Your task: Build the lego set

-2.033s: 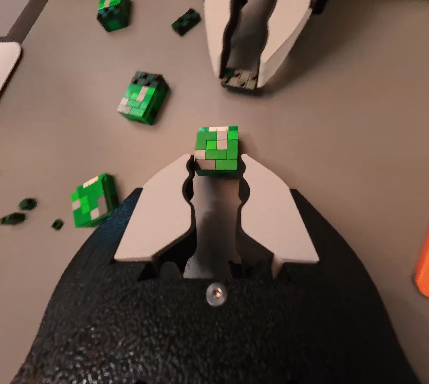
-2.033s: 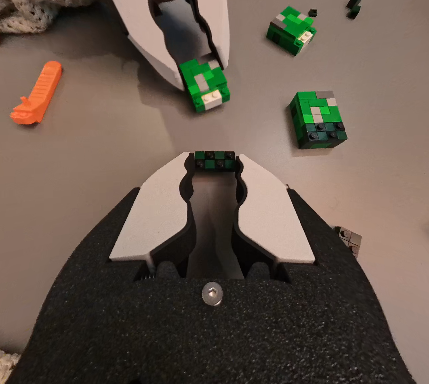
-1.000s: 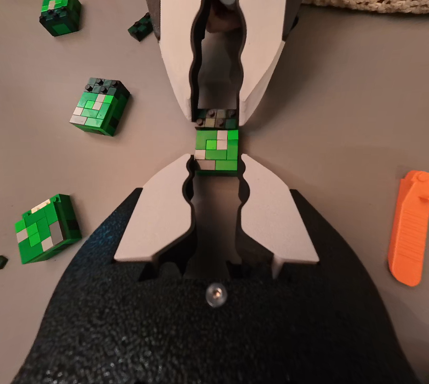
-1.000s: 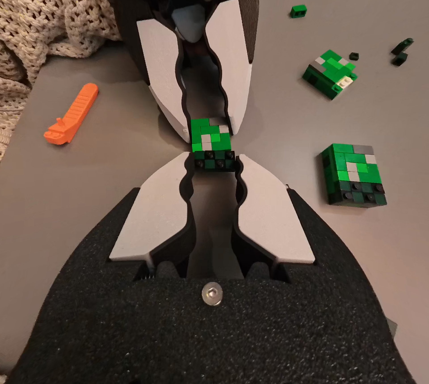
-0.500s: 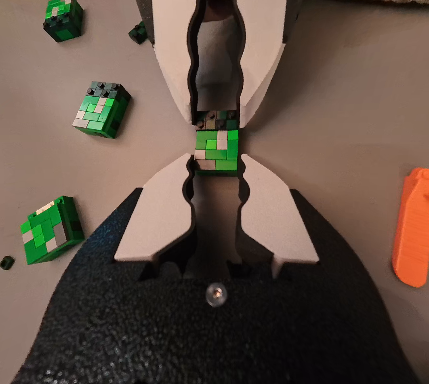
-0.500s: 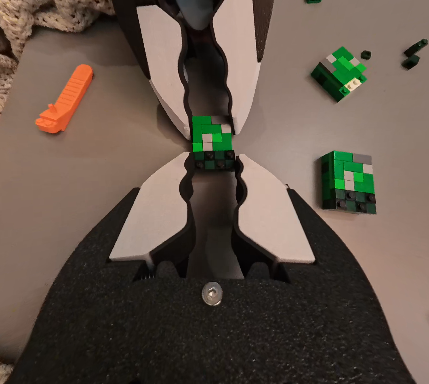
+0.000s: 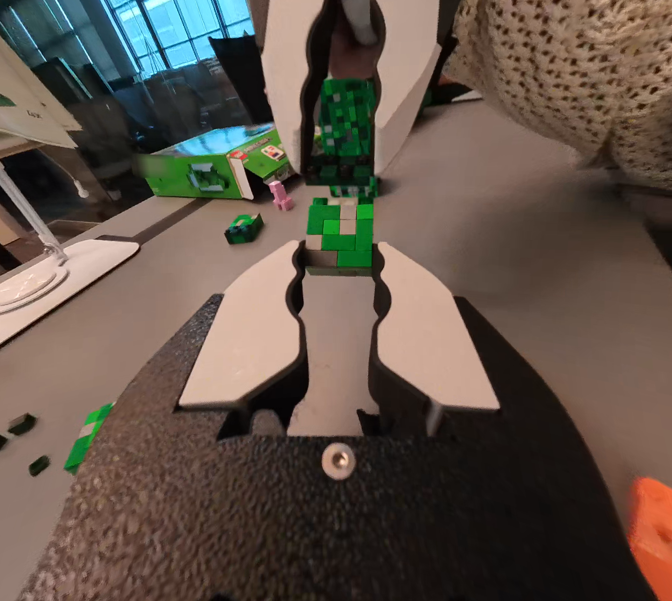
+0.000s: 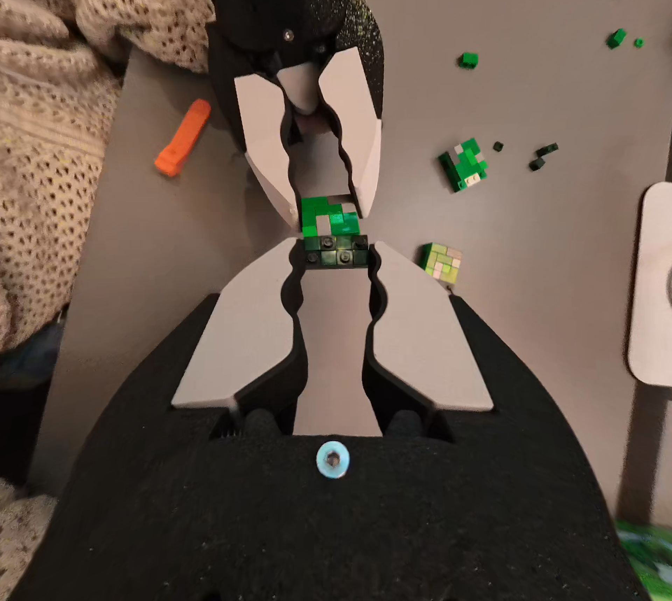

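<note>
A small green lego block (image 7: pixel 340 234) with a tiled bright green face and a dark green studded end (image 8: pixel 336 252) is held in the air between both grippers. My left gripper (image 7: pixel 338 256) is shut on the bright green end. My right gripper (image 8: pixel 334 256) is shut on the dark studded end and faces the left one tip to tip. In the left wrist view a narrow gap shows between the two ends, and I cannot tell if they are still joined. A tall green lego figure (image 7: pixel 345 118) stands on the table behind the right gripper.
Green sub-blocks (image 8: pixel 463 163) (image 8: pixel 442 262) (image 7: pixel 243 229), small loose bricks (image 8: pixel 467 60), an orange brick separator (image 8: pixel 183 138), a pink lego pig (image 7: pixel 280 196) and the green set box (image 7: pixel 203 169) lie on the grey table. A white lamp base (image 7: pixel 72 267) is at left. A knit sleeve (image 7: pixel 563 38) is close. My left and right fingertips are right by each other. The tall green lego figure (image 7: pixel 345 118) is about equally far from each gripper, around 25 centimeters.
Both grippers have lifted the block up off the table and tilted. The left view now looks across the table into the room. The two ends of the block sit at a slight angle.
</note>
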Action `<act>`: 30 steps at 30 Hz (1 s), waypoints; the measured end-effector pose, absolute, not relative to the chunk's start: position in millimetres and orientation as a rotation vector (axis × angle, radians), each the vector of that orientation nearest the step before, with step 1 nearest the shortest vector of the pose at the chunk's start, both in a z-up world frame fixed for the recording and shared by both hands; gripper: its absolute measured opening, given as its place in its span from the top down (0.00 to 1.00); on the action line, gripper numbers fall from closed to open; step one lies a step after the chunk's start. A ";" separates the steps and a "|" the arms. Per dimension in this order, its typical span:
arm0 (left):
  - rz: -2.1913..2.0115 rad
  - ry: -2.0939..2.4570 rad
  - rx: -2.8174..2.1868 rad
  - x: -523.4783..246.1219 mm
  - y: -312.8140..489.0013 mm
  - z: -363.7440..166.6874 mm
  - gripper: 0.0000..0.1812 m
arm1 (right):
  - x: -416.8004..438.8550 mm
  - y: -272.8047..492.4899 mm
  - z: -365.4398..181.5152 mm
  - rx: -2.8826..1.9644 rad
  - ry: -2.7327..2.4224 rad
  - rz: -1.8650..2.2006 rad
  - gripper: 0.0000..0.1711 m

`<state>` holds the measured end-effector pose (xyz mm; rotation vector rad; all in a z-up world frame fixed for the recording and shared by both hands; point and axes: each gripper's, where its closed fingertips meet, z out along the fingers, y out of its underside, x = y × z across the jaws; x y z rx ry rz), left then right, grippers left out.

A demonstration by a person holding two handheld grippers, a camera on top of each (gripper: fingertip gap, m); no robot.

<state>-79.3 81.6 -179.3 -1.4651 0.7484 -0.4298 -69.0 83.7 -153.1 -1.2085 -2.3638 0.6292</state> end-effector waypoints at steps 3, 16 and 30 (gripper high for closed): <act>-0.434 0.747 -1.457 -74.1 80.2 -179.2 0.81 | -64.1 81.2 -144.9 -1.221 -2.447 0.573 0.81; -0.415 0.757 -1.416 -73.1 77.3 -176.8 0.81 | -64.7 80.4 -160.3 -1.292 -2.615 0.232 0.81; -0.411 0.769 -1.414 -71.9 77.5 -177.8 0.81 | -61.4 78.6 -164.0 -1.301 -2.654 0.144 0.81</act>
